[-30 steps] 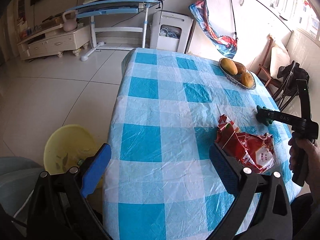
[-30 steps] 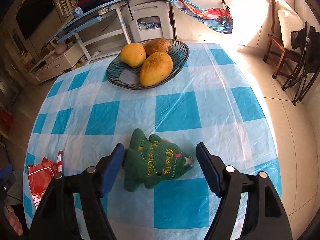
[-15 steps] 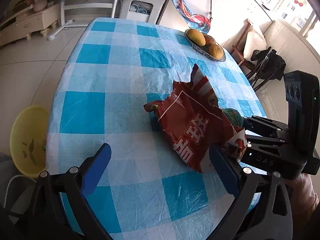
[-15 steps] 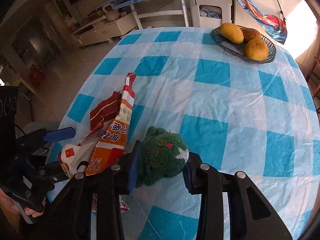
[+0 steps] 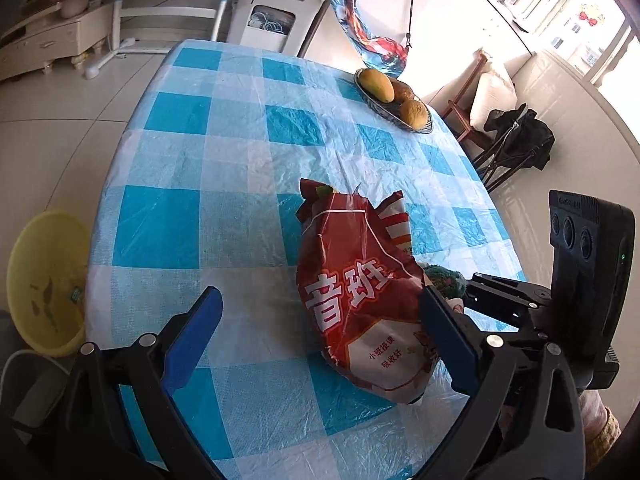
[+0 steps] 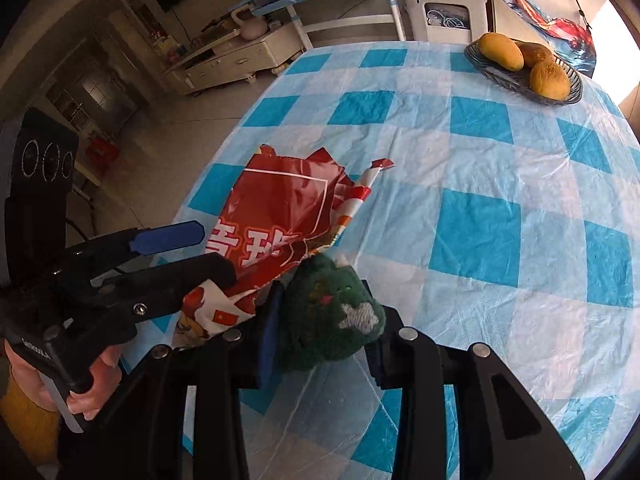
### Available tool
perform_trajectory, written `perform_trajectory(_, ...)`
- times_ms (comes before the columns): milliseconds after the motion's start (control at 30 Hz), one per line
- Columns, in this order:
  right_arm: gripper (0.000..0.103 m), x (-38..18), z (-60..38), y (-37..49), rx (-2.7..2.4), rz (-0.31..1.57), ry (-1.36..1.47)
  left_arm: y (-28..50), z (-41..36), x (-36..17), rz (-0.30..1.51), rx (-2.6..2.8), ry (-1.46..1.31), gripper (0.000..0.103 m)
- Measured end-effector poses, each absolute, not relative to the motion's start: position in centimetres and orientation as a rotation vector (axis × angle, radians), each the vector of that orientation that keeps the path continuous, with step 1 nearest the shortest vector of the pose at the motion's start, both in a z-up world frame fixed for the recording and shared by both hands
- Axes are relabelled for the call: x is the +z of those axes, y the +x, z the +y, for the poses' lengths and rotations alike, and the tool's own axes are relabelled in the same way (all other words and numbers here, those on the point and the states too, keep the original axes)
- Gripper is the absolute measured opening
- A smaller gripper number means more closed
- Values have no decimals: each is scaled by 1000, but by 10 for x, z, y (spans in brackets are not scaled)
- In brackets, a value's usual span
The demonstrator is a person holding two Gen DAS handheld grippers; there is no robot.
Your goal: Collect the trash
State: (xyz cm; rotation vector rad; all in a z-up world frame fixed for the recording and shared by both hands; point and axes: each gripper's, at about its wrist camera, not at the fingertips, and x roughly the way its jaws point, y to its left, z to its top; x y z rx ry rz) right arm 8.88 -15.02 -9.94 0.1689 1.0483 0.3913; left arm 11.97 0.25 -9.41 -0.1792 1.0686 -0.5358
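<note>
The red snack bag sits close to the near right edge of the checkered table, long axis running near-to-far with its torn mouth pointing far, and there's loads of bare cloth to its left and beyond it up to the fruit bowl. It's between the wide-apart fingers of the left gripper, up against the right-hand finger. The right gripper, just right of the bag, is clamped on a green plush toy touching the bag's near right side.
</note>
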Motion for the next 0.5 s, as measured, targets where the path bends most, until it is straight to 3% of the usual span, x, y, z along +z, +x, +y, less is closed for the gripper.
perform_trajectory(433, 37, -91, -188, 80, 156, 1011, 107, 120, -8, -106, 1062, -498, -120, 95)
perform_trajectory(500, 37, -92, -189, 79, 151, 1012, 108, 119, -9, -106, 1037, -496, -114, 84)
